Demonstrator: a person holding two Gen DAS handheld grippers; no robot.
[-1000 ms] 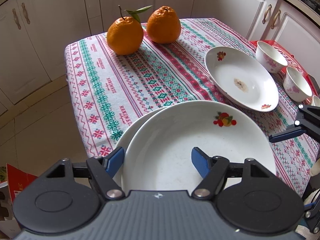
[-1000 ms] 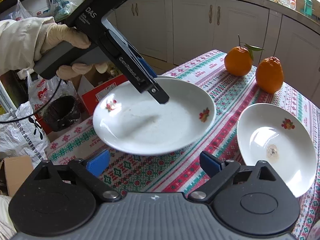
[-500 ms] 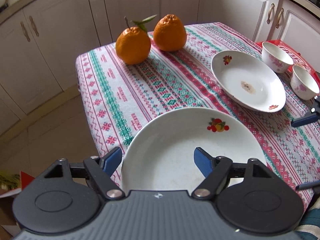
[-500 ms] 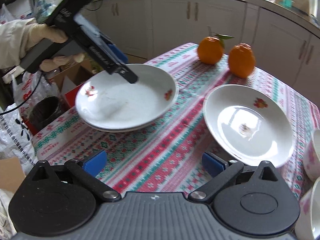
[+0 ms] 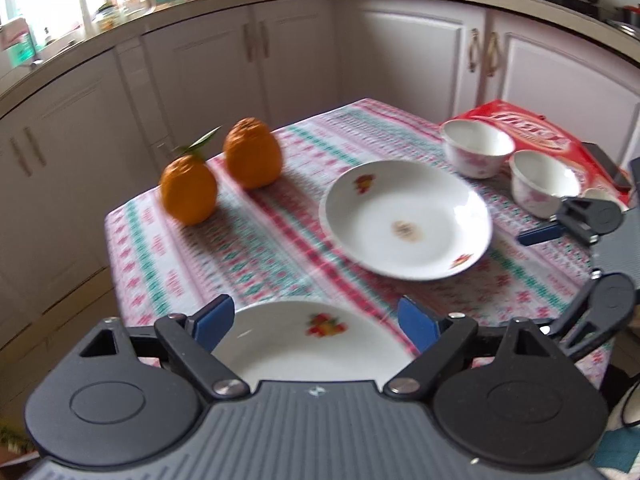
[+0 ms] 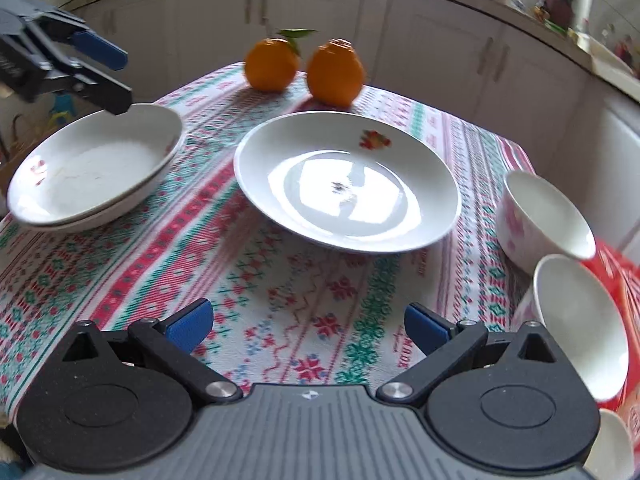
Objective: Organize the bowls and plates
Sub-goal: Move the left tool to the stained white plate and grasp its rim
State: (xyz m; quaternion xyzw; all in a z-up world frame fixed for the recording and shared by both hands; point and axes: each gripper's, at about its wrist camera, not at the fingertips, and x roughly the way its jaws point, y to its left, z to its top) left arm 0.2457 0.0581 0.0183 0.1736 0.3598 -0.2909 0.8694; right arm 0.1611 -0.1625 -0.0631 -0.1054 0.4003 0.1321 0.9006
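Two plates sit stacked at the table edge, nothing in them. A lone plate has a small brown spot. Two bowls look empty. Left claw and right claw are spread apart, holding nothing.

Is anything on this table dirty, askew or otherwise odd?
Yes. The single plate in the middle has a small brownish spot at its centre, so it looks unwashed. The stacked plates overhang the table edge.
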